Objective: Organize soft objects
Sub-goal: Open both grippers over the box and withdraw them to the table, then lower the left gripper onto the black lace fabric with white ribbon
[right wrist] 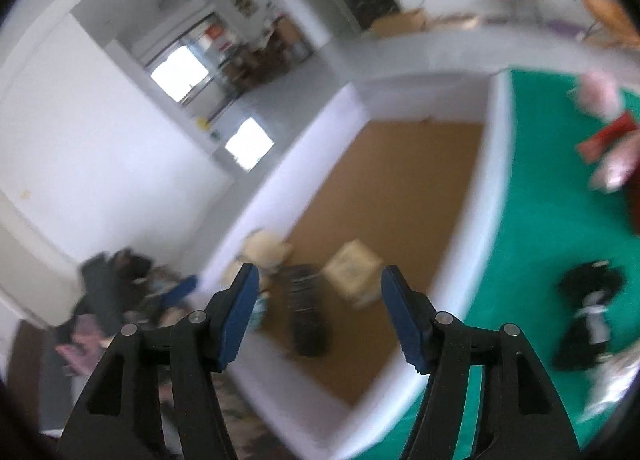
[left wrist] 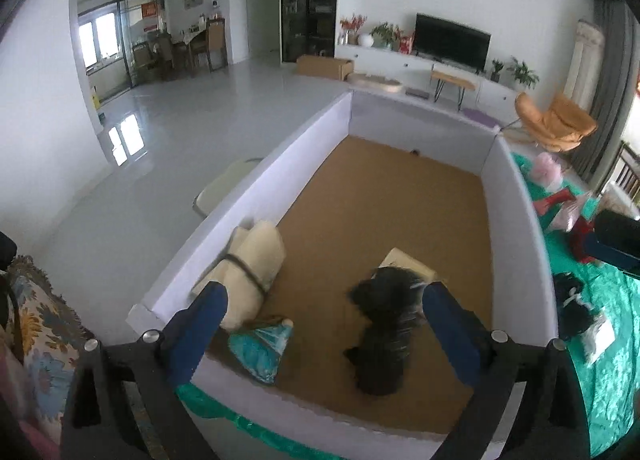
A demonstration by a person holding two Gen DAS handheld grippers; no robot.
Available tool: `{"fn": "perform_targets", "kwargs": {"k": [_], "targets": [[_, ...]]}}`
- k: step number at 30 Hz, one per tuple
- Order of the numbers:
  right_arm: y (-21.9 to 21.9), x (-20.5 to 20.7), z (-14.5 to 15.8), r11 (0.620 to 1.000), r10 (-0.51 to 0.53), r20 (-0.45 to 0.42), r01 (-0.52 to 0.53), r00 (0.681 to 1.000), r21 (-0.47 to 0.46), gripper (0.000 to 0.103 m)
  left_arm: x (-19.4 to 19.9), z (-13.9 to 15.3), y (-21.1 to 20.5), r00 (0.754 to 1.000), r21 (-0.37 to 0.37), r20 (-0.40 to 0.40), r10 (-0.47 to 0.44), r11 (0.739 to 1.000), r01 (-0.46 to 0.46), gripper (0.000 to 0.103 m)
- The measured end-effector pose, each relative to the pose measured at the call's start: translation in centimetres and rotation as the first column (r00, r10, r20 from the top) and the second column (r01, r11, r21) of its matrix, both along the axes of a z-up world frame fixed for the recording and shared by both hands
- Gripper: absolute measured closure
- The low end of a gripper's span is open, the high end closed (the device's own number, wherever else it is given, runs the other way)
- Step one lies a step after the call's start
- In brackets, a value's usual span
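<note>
A white-walled box (left wrist: 516,227) with a brown cardboard floor holds a cream fluffy bundle (left wrist: 252,272) tied with a dark band, a teal cloth piece (left wrist: 260,348) and a black fluffy item (left wrist: 384,340) with a card tag (left wrist: 408,264). My left gripper (left wrist: 324,300) hangs open over the box's near end, with nothing between its blue pads. The right wrist view is blurred. In it my right gripper (right wrist: 320,280) is open and empty above the same box (right wrist: 492,179), with the black item (right wrist: 306,316) below.
A green cloth (left wrist: 600,372) lies to the right of the box. On it are a pink fluffy item (left wrist: 546,169), red pieces (left wrist: 554,199) and another black item (left wrist: 572,308). A patterned cushion (left wrist: 44,340) sits at the left. The tiled floor lies beyond the box.
</note>
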State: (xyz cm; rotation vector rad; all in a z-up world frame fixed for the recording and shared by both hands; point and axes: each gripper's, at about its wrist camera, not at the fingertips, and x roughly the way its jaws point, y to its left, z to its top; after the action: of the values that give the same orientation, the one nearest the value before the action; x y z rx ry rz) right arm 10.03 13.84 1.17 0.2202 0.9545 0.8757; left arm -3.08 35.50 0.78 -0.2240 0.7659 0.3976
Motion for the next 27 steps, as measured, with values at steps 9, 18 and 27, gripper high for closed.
{"fn": "perform_targets", "kwargs": {"k": [9, 18, 27], "targets": [[-18.1, 2.2, -3.6, 0.854, -0.391, 0.262, 0.454, 0.882, -0.254, 0.033, 2.1, 3.6, -10.1, 0.962, -0.064, 0.137, -0.236, 0.967, 0.246, 0.005], [-35.9, 1.4, -11.4, 0.569, -0.656, 0.282, 0.704, 0.7, -0.425, 0.033, 4.3, -1.8, -25.9, 0.813, -0.179, 0.05, -0.581, 0.795, 0.579, 0.003], [-38.3, -0.3, -12.9, 0.571, -0.677, 0.241, 0.703, 0.696, -0.424, 0.029, 5.9, -9.3, -33.0, 0.743, -0.062, -0.195, -0.64, 0.765, 0.642, 0.003]]}}
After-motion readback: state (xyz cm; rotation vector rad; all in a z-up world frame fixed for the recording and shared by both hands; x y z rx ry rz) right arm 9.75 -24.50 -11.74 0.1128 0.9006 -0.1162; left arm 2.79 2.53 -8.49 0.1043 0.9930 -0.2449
